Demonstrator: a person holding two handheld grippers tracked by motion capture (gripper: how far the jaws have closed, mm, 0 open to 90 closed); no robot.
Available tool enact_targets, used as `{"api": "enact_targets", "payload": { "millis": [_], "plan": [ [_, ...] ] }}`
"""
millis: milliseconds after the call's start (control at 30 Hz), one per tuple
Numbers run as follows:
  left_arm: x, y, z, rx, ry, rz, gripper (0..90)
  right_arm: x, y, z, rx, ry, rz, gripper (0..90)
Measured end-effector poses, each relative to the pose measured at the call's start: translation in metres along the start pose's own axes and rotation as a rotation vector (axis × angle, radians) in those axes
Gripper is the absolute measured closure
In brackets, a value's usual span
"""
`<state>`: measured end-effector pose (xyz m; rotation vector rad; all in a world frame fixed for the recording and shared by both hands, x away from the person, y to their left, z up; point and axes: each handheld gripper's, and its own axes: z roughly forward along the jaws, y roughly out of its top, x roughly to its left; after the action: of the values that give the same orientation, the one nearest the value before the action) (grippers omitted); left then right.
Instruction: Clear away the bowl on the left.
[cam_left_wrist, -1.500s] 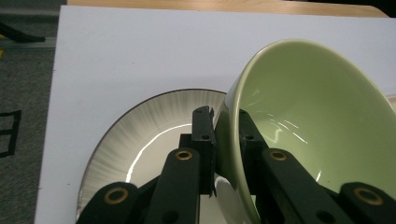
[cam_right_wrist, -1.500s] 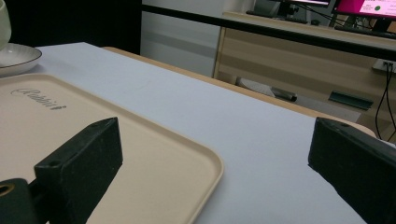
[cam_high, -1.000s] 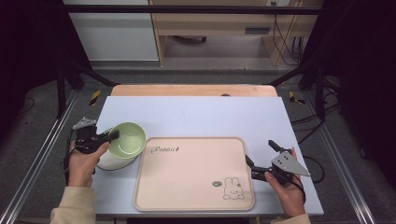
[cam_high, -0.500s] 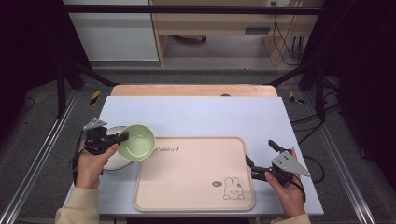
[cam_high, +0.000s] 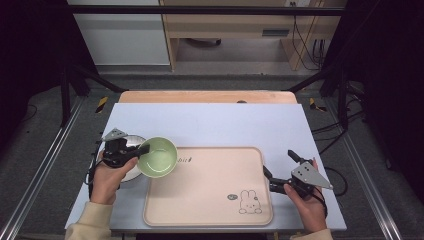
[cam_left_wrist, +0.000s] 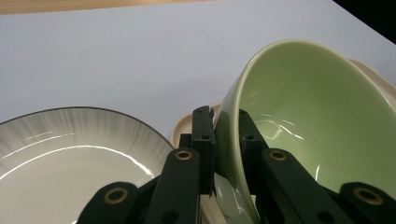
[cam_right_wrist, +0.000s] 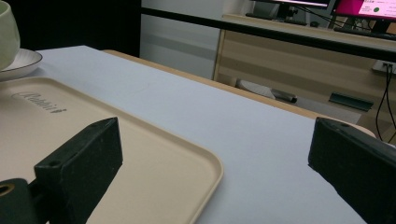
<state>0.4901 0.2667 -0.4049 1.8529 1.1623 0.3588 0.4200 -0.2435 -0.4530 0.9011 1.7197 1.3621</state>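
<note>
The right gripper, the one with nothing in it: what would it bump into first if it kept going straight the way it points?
The right gripper is open and points up-left, low over the beige tray. The tray's surface probably comes first; depth is unclear.

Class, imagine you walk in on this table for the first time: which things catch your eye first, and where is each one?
The pale green bowl stands out first, tilted and clamped by its rim in the left gripper, over the left edge of the beige tray. Just left of it a white plate rests on the table. At the tray's right edge the right gripper waits with its jaws wide apart, holding nothing.
</note>
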Motion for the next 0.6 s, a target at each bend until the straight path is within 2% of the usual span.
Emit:
{"api": "enact_targets", "payload": {
  "millis": [167, 467, 600],
  "plan": [
    [-0.011, -0.001, 0.007, 0.022, -0.019, 0.033, 81.8, 0.0, 0.0, 0.0, -0.001, 0.001, -0.003, 3.1],
    [-0.033, -0.006, 0.023, 0.051, -0.075, 0.052, 81.8, 0.001, 0.001, 0.0, 0.0, 0.001, -0.004, 3.1],
    [-0.042, -0.009, 0.029, 0.063, -0.077, 0.064, 81.8, 0.0, 0.001, 0.0, -0.001, 0.0, -0.005, 3.0]
  ]
}}
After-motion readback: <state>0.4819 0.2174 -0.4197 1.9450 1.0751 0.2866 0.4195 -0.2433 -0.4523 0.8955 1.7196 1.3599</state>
